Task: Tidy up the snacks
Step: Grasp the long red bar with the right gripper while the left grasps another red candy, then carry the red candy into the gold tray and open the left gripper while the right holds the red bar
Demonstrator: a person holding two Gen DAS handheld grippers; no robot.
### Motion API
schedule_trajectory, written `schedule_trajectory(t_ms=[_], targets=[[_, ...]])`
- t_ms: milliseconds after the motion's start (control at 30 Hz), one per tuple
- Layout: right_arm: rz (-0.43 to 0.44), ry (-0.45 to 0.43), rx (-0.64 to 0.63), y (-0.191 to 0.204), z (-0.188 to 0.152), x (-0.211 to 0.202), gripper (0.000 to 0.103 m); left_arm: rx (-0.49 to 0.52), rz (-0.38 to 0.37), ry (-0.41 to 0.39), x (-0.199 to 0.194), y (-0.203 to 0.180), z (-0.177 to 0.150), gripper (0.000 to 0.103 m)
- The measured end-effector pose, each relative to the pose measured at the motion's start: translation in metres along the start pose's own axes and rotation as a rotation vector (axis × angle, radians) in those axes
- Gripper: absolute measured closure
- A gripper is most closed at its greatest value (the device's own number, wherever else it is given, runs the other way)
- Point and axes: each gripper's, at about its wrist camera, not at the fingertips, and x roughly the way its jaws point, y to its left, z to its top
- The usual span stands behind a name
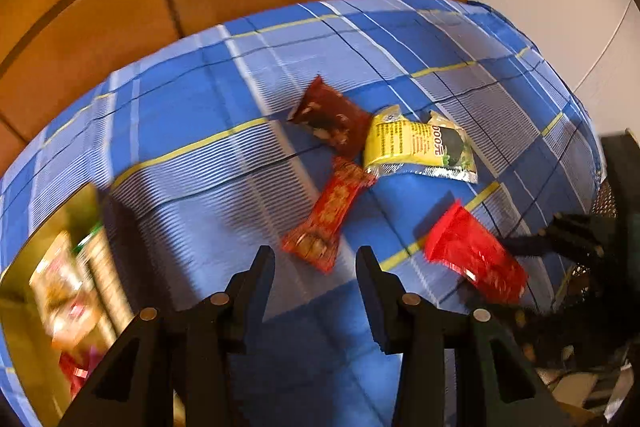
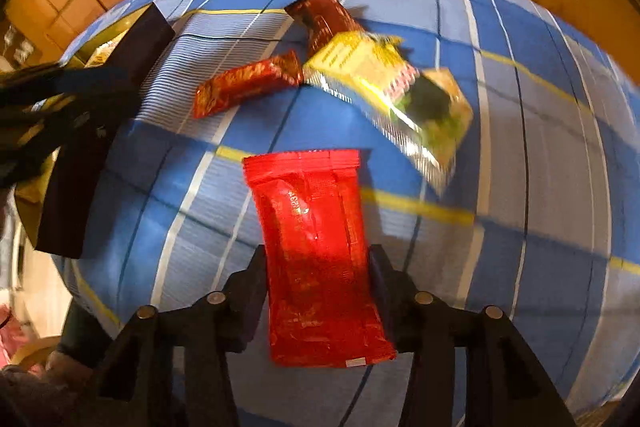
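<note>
The right gripper [image 2: 318, 267] is clamping the red packet [image 2: 316, 251] lengthwise along its fingers above the checked cloth [image 2: 520, 147], while the left gripper [image 1: 316, 267] is hovering, jaws apart and empty, just short of the orange-red bar [image 1: 328, 219].

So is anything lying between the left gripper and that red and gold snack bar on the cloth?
Nothing visible. The left gripper has empty jaws, and only bare checked tablecloth lies between its fingertips and the near end of the red and gold snack bar.
</note>
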Motion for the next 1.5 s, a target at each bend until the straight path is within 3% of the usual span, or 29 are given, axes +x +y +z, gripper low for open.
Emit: schedule_trajectory(t_ms=[167,233,400,533,733,1033,1133,1200,1433,1500], targets=[[0.103,-0.056,0.108,-0.005,-0.015,-0.003,0.025,0.061,0.002,0.06,0.027,-0.01,0.019,0.06],[0.132,-0.082,0.124,-0.011,-0.021,-0.004,0.02,0.084,0.005,0.081,0.037,-0.013,0.025,0.06],[0.166,-0.128,0.18,-0.02,-0.03,-0.011,0.019,0.051,0.008,0.07,0.052,-0.012,0.033,0.062],[0.168,-0.146,0.165,-0.024,-0.035,-0.012,0.018,0.041,0.0,0.047,0.048,-0.015,0.027,0.079],[0.156,-0.161,0.15,-0.019,-0.042,-0.013,0.017,-0.072,-0.022,-0.005,0.03,-0.01,-0.015,0.081],[0.189,-0.163,0.193,-0.026,-0.048,-0.017,0.019,-0.068,0.06,-0.101,0.001,-0.03,-0.078,0.08],[0.074,-0.16,0.192,-0.029,-0.047,-0.021,0.019,-0.073,0.078,-0.157,-0.002,-0.034,-0.092,0.08],[0.054,-0.145,0.176,-0.03,-0.045,-0.02,0.019,-0.079,0.085,-0.189,-0.002,-0.035,-0.098,0.08],[-0.061,-0.127,0.1,-0.014,-0.035,-0.009,0.02,-0.123,0.061,-0.197,-0.01,-0.032,-0.1,0.082],[-0.129,-0.142,0.069,-0.007,-0.033,-0.005,0.035,-0.121,0.064,-0.213,-0.016,-0.033,-0.102,0.082]])
